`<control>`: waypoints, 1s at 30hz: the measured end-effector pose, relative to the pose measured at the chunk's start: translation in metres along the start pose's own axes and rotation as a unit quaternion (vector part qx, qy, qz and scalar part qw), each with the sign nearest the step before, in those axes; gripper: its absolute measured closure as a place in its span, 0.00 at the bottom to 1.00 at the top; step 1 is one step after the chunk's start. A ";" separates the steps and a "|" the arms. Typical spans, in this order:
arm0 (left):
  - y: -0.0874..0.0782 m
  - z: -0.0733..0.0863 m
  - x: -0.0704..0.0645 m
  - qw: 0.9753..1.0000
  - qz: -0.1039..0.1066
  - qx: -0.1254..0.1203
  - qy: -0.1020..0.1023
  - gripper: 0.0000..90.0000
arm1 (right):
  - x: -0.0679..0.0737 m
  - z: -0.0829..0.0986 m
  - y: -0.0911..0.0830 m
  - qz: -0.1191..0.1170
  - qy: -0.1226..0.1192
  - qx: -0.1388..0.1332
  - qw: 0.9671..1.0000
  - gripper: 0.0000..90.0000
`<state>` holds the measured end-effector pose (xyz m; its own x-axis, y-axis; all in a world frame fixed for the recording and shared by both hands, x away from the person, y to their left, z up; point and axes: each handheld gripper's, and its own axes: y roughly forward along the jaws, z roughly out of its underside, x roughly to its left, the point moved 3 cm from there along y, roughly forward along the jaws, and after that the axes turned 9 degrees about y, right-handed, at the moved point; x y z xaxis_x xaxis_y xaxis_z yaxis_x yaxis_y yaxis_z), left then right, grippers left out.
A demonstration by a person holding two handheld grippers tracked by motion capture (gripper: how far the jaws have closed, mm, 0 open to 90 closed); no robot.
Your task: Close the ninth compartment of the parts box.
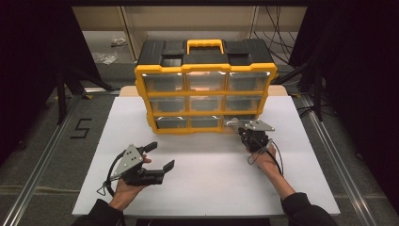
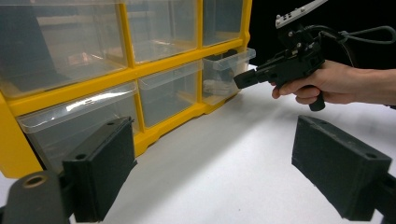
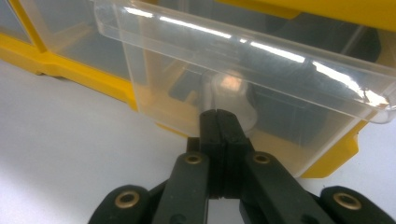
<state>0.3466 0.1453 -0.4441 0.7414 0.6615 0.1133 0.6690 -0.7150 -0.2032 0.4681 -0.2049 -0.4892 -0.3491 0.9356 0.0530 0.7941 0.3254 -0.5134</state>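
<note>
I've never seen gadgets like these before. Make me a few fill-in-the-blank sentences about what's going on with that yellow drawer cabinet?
1. The right gripper is shut on the knob of a clear drawer in the cabinet's ____ row.
2. The left gripper rests with its jaws ____.
3. The drawer cabinet has a yellow ____ on top.
4. That drawer is pulled partly ____.

Missing words: bottom; open; handle; out

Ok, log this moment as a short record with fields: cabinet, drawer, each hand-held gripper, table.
cabinet: yellow and black drawer cabinet, three rows of three clear drawers
drawer: bottom right drawer, pulled partly out
right hand-held gripper: jaws closed on the drawer's front handle
left hand-held gripper: jaws open, holding nothing, apart from the cabinet
table: white table top
</note>
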 end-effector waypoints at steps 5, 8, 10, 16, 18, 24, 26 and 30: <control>0.000 0.000 0.000 1.000 0.000 0.000 0.001 0.14 | -0.001 0.000 0.003 0.004 0.000 0.000 1.000 1.00; 0.000 0.000 0.000 1.000 0.001 -0.001 0.000 0.14 | -0.002 -0.001 0.005 0.004 -0.001 -0.002 1.000 1.00; 0.000 0.000 0.000 1.000 0.001 0.000 0.002 0.14 | -0.003 -0.001 0.006 0.007 -0.001 -0.001 1.000 1.00; 0.000 0.000 0.000 1.000 0.001 -0.002 0.002 0.14 | -0.003 -0.001 0.009 0.011 -0.001 -0.002 1.000 1.00; 0.000 0.000 0.000 1.000 0.001 -0.001 0.001 0.14 | -0.004 -0.001 0.010 0.013 -0.001 -0.003 1.000 1.00; -0.001 0.000 0.000 1.000 0.001 -0.001 0.003 0.14 | -0.006 -0.002 0.012 0.015 0.000 -0.008 1.000 1.00; 0.000 0.000 0.000 1.000 0.001 -0.001 0.002 0.14 | -0.006 -0.003 0.013 0.015 0.003 -0.010 1.000 1.00; 0.000 0.000 0.000 1.000 0.000 -0.001 0.002 0.14 | -0.007 -0.003 0.014 0.017 0.003 -0.013 1.000 1.00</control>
<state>0.3466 0.1452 -0.4440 0.7422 0.6601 0.1162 0.6684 -0.7160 -0.2014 0.4836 -0.2068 -0.4946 -0.3192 0.9468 0.0413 0.8179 0.2972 -0.4927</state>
